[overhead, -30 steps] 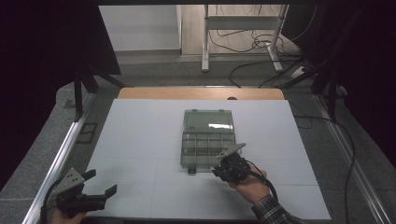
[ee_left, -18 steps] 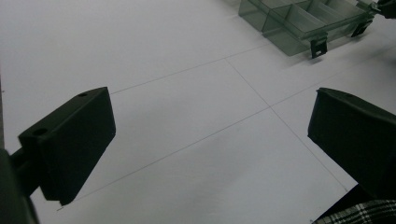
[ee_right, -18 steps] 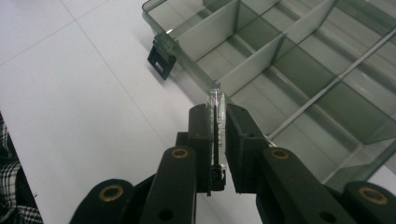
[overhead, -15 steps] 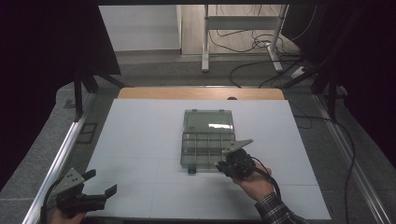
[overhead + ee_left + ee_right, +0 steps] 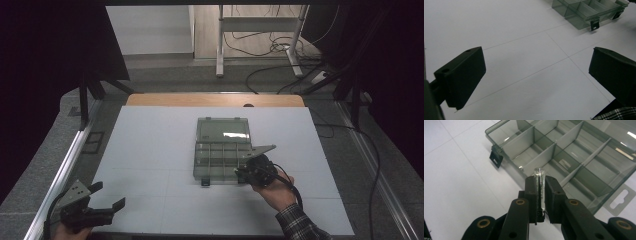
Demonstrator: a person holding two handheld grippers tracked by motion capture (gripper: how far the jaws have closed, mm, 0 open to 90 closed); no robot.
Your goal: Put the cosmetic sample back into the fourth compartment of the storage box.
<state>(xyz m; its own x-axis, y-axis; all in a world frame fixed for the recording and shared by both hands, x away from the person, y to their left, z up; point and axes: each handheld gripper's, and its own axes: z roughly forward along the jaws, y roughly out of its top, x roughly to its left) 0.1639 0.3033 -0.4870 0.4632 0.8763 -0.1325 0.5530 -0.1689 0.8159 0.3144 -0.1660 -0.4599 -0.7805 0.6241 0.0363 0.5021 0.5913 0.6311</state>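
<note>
High view: clear compartment box (image 5: 221, 152) sits mid-table on the white table (image 5: 150, 145), lid laid flat behind it. Right gripper (image 5: 250, 172) rests at the box's near right corner, likely staged to drop something in. Left gripper (image 5: 107, 200) waits well apart at the near left edge, apparently idle.

Left gripper view: jaws spread wide over bare table, nothing between them; the box's latch (image 5: 594, 25) shows far off.

Right gripper view: jaws pinch a small clear tube (image 5: 539, 190), upright, marked with a scale, its tip above the pads. It hovers just before the box's near wall (image 5: 536, 170), compartments looking empty, probably held vertical for a clean drop.
</note>
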